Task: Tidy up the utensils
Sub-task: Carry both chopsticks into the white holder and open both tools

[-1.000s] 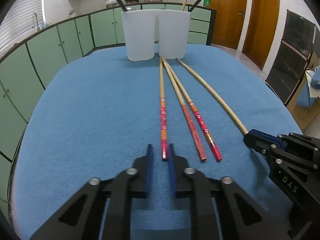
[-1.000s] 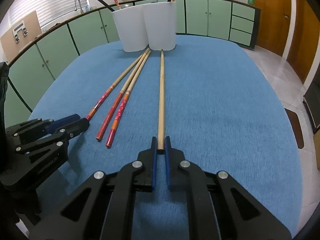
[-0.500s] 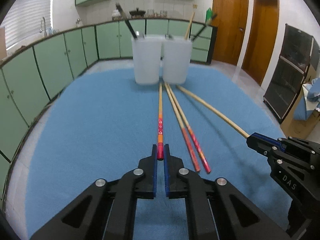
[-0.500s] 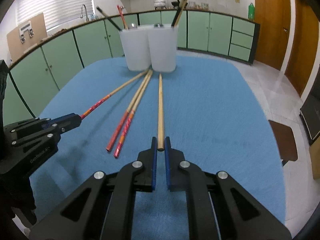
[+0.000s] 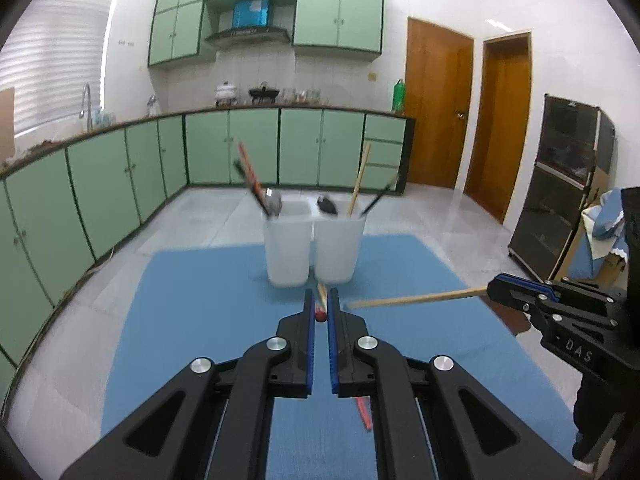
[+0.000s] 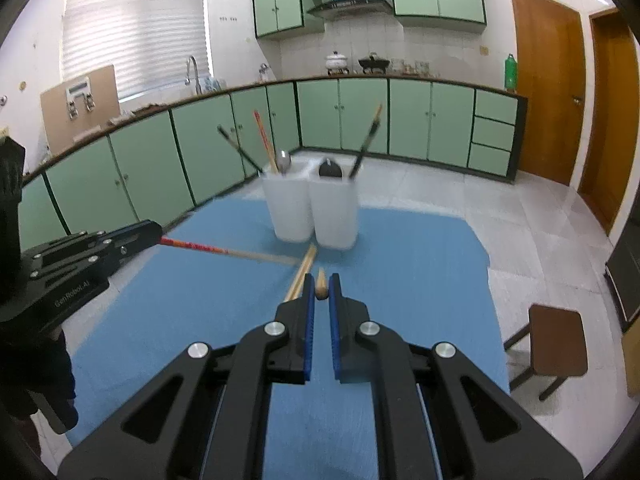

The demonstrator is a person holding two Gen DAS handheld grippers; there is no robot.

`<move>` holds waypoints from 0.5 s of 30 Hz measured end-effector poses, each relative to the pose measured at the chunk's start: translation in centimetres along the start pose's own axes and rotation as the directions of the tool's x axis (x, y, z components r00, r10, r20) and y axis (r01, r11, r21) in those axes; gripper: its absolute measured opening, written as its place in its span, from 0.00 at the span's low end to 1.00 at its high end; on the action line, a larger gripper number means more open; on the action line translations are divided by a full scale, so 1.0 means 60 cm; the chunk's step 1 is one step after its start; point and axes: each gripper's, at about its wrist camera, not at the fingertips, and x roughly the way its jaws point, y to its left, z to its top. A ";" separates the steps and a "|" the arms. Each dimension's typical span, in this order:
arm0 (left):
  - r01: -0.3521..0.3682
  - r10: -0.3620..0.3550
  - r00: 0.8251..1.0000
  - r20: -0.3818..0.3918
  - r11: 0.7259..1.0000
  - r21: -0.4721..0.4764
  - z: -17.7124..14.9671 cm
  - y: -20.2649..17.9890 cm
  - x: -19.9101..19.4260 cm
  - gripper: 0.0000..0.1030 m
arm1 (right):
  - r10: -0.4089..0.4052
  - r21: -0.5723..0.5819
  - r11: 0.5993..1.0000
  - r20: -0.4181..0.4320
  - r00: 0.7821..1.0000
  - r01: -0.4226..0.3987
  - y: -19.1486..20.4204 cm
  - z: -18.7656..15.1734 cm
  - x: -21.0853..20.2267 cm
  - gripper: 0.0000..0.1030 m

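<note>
My left gripper (image 5: 321,300) is shut on the red end of a red-and-wood chopstick (image 5: 320,315), held above the blue table. The right wrist view shows that chopstick (image 6: 200,247) slanting from the left gripper (image 6: 156,233) toward the containers. My right gripper (image 6: 321,280) is shut on the end of a plain wooden chopstick (image 6: 321,290), which also shows in the left wrist view (image 5: 416,299), sticking out of the right gripper (image 5: 496,286). Two white containers (image 5: 288,252) (image 5: 338,248) stand side by side at the far edge, with utensils in them.
Two more red-ended chopsticks (image 6: 302,270) lie on the blue tablecloth (image 6: 400,280) in front of the containers; one red tip (image 5: 363,412) shows under my left gripper. A brown stool (image 6: 556,340) stands to the right of the table. Green cabinets line the far walls.
Both grippers have risen, each lifting its chopstick off the table. The left gripper closed on the red chopstick a second ago. The two other chopsticks stay on the cloth.
</note>
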 end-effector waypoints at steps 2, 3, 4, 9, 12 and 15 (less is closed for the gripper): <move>0.010 -0.011 1.000 0.021 1.000 0.019 0.020 -0.002 -0.002 0.06 | 0.018 0.000 1.000 0.016 1.000 -0.018 -0.004 0.024 -0.003 0.06; 0.017 -0.018 0.999 0.030 0.999 0.028 0.029 -0.005 -0.002 0.06 | 0.030 0.001 1.000 0.019 0.999 -0.030 -0.007 0.035 -0.002 0.06; 0.026 -0.027 0.999 0.036 0.999 0.033 0.039 -0.007 0.000 0.06 | 0.046 0.005 0.999 0.019 0.999 -0.046 -0.010 0.048 -0.002 0.06; 0.056 -0.059 0.997 0.056 0.997 0.053 0.083 -0.010 0.018 0.06 | 0.087 0.002 0.996 0.031 0.996 -0.087 -0.025 0.109 0.007 0.06; 0.069 -0.073 0.996 0.060 0.996 0.061 0.104 -0.012 0.029 0.06 | 0.106 -0.004 0.994 0.037 0.994 -0.105 -0.031 0.151 0.010 0.06; 0.090 -0.095 0.993 0.071 0.993 0.075 0.134 -0.012 0.036 0.06 | 0.113 -0.017 0.994 0.053 0.992 -0.112 -0.038 0.193 0.011 0.06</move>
